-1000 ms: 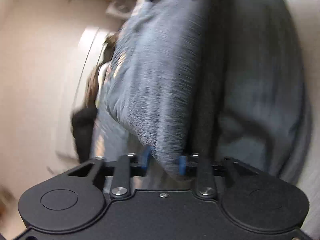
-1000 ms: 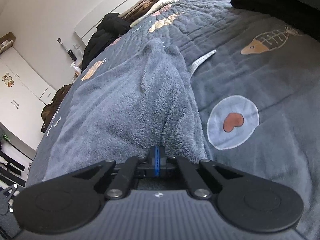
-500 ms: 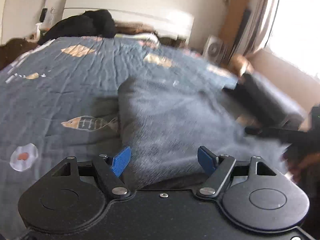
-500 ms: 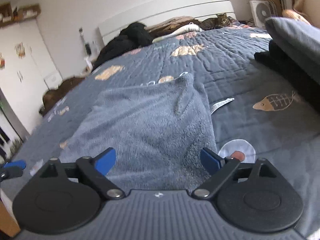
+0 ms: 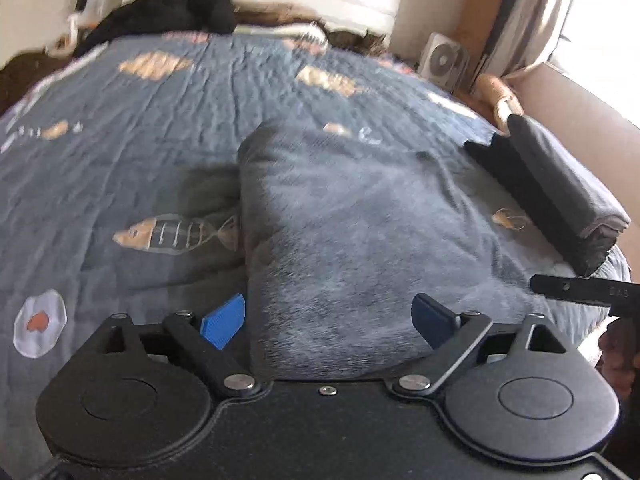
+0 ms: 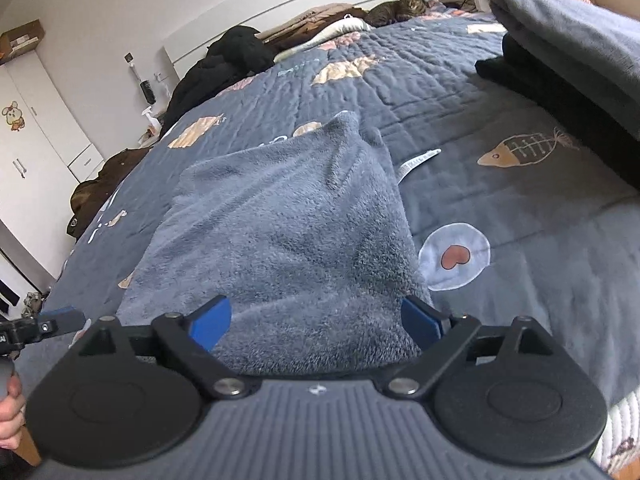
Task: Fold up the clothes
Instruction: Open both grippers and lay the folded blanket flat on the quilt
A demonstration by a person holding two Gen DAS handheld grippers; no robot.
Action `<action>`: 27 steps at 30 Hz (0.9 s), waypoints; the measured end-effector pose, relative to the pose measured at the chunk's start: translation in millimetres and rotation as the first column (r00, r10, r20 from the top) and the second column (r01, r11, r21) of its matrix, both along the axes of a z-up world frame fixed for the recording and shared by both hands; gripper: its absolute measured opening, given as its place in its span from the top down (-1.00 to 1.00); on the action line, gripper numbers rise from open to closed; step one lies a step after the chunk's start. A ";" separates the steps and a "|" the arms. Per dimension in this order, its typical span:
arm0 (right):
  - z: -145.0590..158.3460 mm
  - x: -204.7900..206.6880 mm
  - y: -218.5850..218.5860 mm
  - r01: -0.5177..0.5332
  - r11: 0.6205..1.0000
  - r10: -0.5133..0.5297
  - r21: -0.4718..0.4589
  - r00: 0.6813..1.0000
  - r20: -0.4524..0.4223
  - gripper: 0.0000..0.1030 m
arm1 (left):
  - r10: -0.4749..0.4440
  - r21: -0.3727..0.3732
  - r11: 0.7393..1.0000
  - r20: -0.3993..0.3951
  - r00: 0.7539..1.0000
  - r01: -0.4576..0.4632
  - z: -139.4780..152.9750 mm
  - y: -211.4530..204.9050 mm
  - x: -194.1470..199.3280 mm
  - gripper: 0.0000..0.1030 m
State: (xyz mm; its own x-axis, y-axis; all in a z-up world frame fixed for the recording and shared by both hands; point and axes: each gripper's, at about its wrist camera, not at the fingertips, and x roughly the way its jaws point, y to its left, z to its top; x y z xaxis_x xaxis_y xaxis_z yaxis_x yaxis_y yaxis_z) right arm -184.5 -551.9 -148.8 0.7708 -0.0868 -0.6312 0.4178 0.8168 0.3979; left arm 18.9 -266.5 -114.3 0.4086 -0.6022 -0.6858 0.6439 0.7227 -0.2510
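While the folded blue-grey fleece garment [image 6: 288,240] lies on the fish-patterned quilted bed [image 6: 520,208], right tongs [image 6: 316,320] gape empty, left tongs [image 5: 326,318] are opening (nothing pinched); soft, floppy fleece, best pinched at near corners.

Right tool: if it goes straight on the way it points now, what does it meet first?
Most likely the grey fleece garment lying on the bed; the right tool is open just above it, though depth is unclear.
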 end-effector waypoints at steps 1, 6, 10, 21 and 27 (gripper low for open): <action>-1.7 1.8 -3.1 0.003 1.000 -0.003 0.006 1.000 0.003 -0.78 | 0.014 -0.004 1.000 -0.036 0.999 -0.014 -5.4 3.1 8.4 -0.75; -8.1 3.3 -15.0 0.031 0.998 -0.034 0.056 0.998 0.053 -0.78 | 0.050 -0.093 0.993 -0.246 0.968 -0.075 -30.9 19.3 42.7 -0.75; -1.0 11.5 -13.9 0.004 0.998 -0.008 0.063 0.997 0.072 -0.78 | 0.050 -0.121 0.988 -0.323 0.945 -0.094 -45.6 30.1 51.7 -0.75; 0.1 38.8 -26.6 -0.003 0.993 -0.012 0.119 0.992 0.126 -0.78 | -0.041 -0.247 0.964 -0.491 0.870 -0.094 -81.7 33.0 56.0 -0.72; -9.5 54.5 -32.2 0.011 0.988 -0.033 0.156 0.990 0.139 -0.78 | -0.091 -0.294 0.953 -0.526 0.845 -0.080 -100.0 29.9 55.3 -0.71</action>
State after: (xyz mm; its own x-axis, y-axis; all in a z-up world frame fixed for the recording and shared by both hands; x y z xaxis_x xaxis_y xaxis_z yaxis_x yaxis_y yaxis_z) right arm -130.0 -584.2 -158.3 0.8519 -0.0144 -0.5236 0.3657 0.7319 0.5749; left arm 74.2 -236.6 -214.2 0.0315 -0.8100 -0.5856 0.3537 0.5570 -0.7514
